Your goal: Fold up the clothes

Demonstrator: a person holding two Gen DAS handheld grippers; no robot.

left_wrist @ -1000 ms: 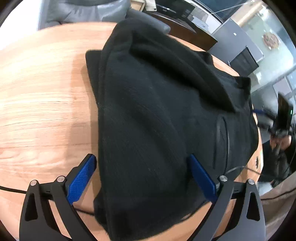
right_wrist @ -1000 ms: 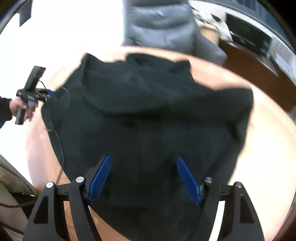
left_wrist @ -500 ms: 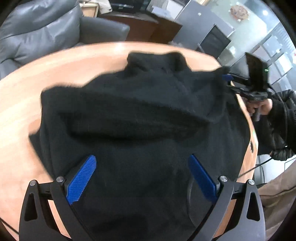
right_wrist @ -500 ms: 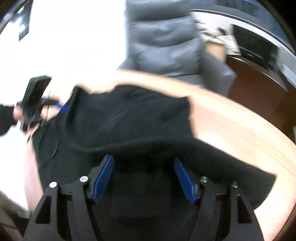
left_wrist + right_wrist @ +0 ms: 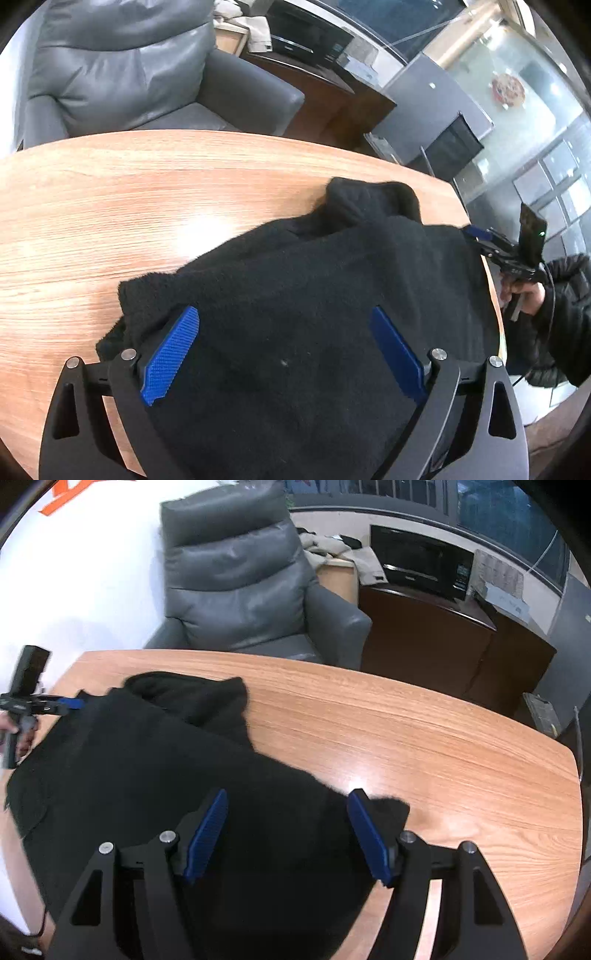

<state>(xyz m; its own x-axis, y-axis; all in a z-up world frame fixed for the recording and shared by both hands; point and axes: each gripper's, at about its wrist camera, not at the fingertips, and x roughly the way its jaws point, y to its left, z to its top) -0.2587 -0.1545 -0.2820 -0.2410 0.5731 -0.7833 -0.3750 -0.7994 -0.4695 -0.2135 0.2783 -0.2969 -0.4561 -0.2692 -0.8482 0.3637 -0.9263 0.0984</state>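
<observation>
Office-looking room, with a big wooden table (image 5: 110, 206) and one grey armchair (image 5: 122, 70) parked behind its far edge. One black fleece top (image 5: 314, 295) is lying bunched on the table, nearer the right end in the left camera, with a lump of it (hood or collar, can't tell) humped up at the far side.

Going left to right: the left gripper (image 5: 284, 350) has its blue fingers spread wide over the fabric, not pinching anything. The right gripper (image 5: 288, 830) is also spread, a bit less wide, hovering at the top's right-hand edge where a corner pokes out onto bare wood. Neither one is holding cloth as far as I can see.

What might go wrong: the fleece is thick and layered, so a pinch here could grab two layers and drag the whole pile instead of one flap. That far lump could also get folded in and leave a bulge.

Count: one top, two grippers, one table, one chair.
</observation>
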